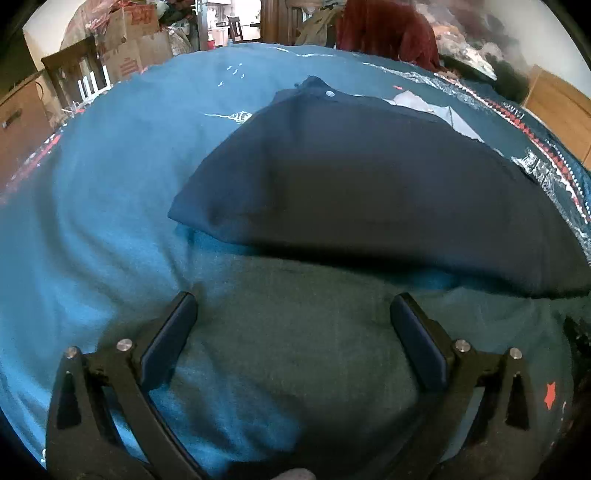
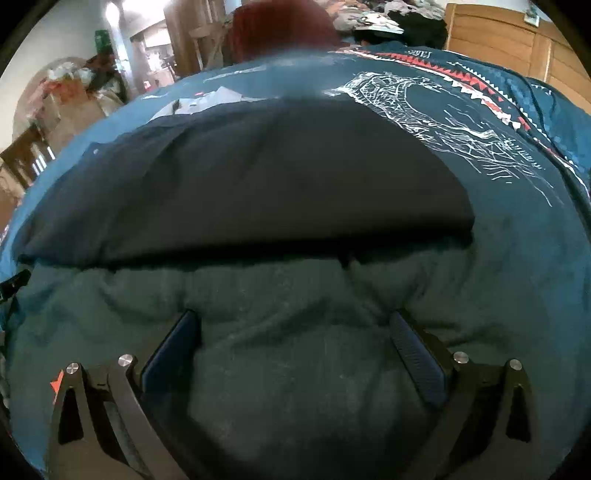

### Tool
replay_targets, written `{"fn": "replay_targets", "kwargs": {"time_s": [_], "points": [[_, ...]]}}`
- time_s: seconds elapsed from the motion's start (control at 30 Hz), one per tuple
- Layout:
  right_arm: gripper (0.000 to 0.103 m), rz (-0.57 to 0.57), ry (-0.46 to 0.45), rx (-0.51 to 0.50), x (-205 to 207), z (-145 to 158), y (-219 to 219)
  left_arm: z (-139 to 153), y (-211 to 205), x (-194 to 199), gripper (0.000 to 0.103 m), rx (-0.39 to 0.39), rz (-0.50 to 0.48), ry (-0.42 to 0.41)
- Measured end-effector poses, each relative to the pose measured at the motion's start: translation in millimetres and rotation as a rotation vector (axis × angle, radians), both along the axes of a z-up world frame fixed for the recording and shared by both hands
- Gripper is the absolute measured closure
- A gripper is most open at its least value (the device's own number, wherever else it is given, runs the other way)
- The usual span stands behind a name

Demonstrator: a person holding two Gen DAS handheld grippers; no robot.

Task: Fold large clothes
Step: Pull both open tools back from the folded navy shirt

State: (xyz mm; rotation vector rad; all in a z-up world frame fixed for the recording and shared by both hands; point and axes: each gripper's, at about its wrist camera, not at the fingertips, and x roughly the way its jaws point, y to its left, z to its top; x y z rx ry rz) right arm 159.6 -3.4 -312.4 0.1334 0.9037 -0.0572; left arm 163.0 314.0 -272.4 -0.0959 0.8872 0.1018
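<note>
Dark navy garment (image 1: 369, 192) lies spread flat on a teal printed blanket (image 1: 110, 177) that covers the tabletop. Long axis runs side to side across both views. Near hem faces the claws; the far end shows a small pale button (image 1: 329, 93) and a bit of light lining (image 1: 424, 105).

Left claw (image 1: 293, 317): fingers wide apart, nothing between them, low over bare blanket just short of the near hem. The garment's left corner (image 1: 177, 216) lies ahead and a little left of it.

Right claw (image 2: 295, 332): also spread apart and empty, low over rumpled blanket. Hem straight ahead, near but not touching. The garment's right end (image 2: 461, 218) sits ahead, to the right.

Both claws look about equally close to the hem, one toward each end. Judgement: the set-up suits a two-handed pinch of the near edge, lifted and carried toward the far edge of the tabletop to halve the piece.

In the way: nothing between the claws and the hem. The blanket folds under the right claw could get pinched along with the garment.

Around: a red cloth (image 1: 384, 29) draped past the far edge, cardboard boxes (image 1: 129, 40) and a wooden chair (image 1: 74, 74) off the far left corner, wooden cabinet (image 2: 517, 48) far right.
</note>
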Motion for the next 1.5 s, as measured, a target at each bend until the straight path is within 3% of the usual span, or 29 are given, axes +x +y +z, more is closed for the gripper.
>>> {"fn": "replay_targets", "kwargs": {"time_s": [1.13,1.5], "points": [[0.000,0.019,-0.030,0.012,-3.0,-3.4,-2.0,0.8,2.0,-1.0,0.000,0.003,0.001,-0.013],[0.000,0.022,-0.039,0.024,-3.1,-2.7,-3.3,7.8,14.4,-10.0,0.000,-0.114,-0.019,-0.052]]}}
